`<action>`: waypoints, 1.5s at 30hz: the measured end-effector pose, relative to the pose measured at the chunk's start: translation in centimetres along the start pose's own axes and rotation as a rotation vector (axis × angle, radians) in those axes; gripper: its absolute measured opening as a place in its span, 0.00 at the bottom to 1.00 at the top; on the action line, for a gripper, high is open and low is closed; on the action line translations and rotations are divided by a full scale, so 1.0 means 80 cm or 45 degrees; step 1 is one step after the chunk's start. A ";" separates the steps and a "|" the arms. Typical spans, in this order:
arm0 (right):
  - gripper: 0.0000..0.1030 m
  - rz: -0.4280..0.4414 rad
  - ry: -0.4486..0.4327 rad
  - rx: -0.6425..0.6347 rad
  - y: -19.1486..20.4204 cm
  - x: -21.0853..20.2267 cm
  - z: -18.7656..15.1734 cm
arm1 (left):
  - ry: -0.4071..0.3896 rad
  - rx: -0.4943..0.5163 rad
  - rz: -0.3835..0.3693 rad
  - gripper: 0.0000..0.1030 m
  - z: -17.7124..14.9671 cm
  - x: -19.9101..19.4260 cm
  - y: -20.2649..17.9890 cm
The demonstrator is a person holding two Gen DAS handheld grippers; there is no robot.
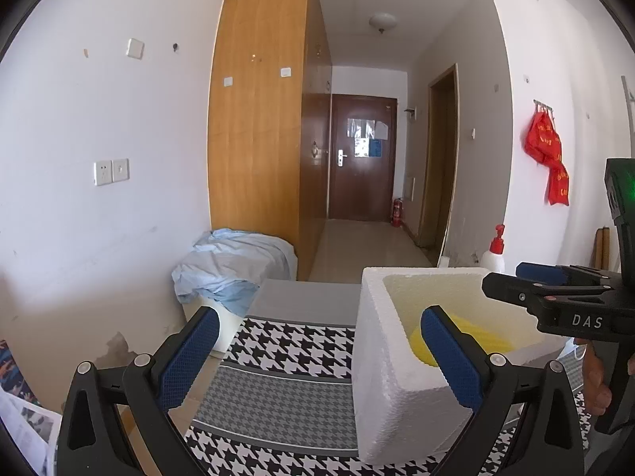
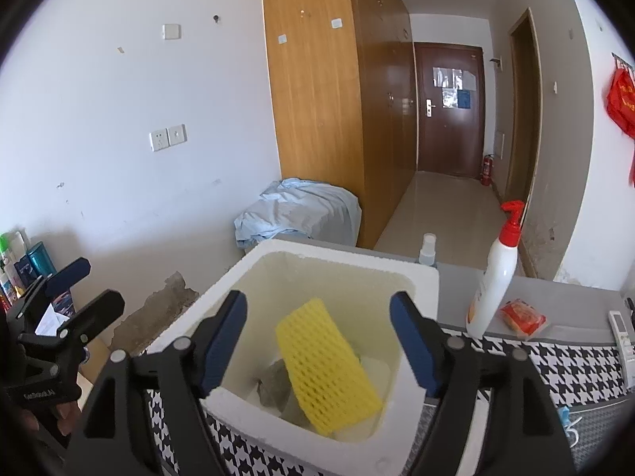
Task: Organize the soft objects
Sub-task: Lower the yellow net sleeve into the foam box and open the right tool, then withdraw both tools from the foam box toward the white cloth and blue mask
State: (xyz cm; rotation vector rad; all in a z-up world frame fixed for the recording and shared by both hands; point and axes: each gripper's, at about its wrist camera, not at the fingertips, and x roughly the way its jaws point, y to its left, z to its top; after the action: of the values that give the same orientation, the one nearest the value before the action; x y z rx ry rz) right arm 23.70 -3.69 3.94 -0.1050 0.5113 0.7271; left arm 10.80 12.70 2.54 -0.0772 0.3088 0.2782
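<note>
Lying below the wide-apart right tongs (image 2: 317,341), yellow foam net (image 2: 327,369) inside foam box (image 2: 341,261).

Both wrist views face the far door (image 1: 363,156) down the hallway. Left view sits low, close beside the foam box (image 1: 401,388); right view looks down into it (image 2: 278,408). Shared: box, wardrobe (image 1: 258,127), door.

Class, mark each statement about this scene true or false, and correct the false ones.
1. The yellow sponge is inside the foam box. True.
2. The right gripper is shut on the sponge. False: its jaws are open, clear of the sponge.
3. The white bottle has a red pump. True.
4. The left gripper holds a cloth. False: it is open, with nothing between its jaws.
</note>
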 end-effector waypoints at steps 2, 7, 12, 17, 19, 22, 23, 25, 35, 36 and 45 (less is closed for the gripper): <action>0.78 0.002 -0.002 -0.003 0.001 -0.003 -0.001 | -0.003 0.001 -0.002 0.99 0.001 0.000 -0.001; 0.80 -0.003 -0.014 -0.016 0.001 -0.012 -0.005 | -0.005 0.007 -0.001 0.99 -0.001 -0.003 -0.003; 0.80 -0.007 -0.026 -0.017 -0.001 -0.022 -0.008 | -0.015 0.014 -0.009 0.99 0.001 -0.010 -0.008; 0.81 -0.019 -0.045 -0.018 -0.004 -0.035 -0.011 | -0.026 0.027 -0.017 0.99 0.003 -0.018 -0.015; 0.83 -0.032 -0.053 -0.021 -0.005 -0.042 -0.014 | -0.029 0.032 -0.023 0.99 0.003 -0.022 -0.019; 0.87 -0.033 -0.067 -0.018 -0.008 -0.051 -0.017 | -0.036 0.037 -0.033 0.99 0.003 -0.027 -0.025; 0.88 -0.035 -0.071 -0.021 -0.009 -0.054 -0.018 | -0.037 0.042 -0.037 0.99 0.004 -0.028 -0.028; 0.92 -0.042 -0.087 -0.033 -0.011 -0.062 -0.023 | -0.039 0.050 -0.049 0.99 0.004 -0.032 -0.033; 0.98 -0.074 -0.122 -0.020 -0.020 -0.082 -0.034 | -0.038 0.059 -0.066 0.99 0.006 -0.036 -0.050; 0.98 -0.079 -0.129 -0.013 -0.023 -0.085 -0.036 | -0.037 0.066 -0.068 0.99 0.006 -0.037 -0.052; 0.99 -0.095 -0.160 -0.011 -0.028 -0.108 -0.048 | -0.052 0.062 -0.090 0.99 0.001 -0.047 -0.070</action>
State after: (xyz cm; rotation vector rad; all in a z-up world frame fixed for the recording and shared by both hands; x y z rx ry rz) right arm 18.14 -11.66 4.58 -0.0852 0.3824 0.6582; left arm 8.96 6.39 3.93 -0.0340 0.2718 0.2014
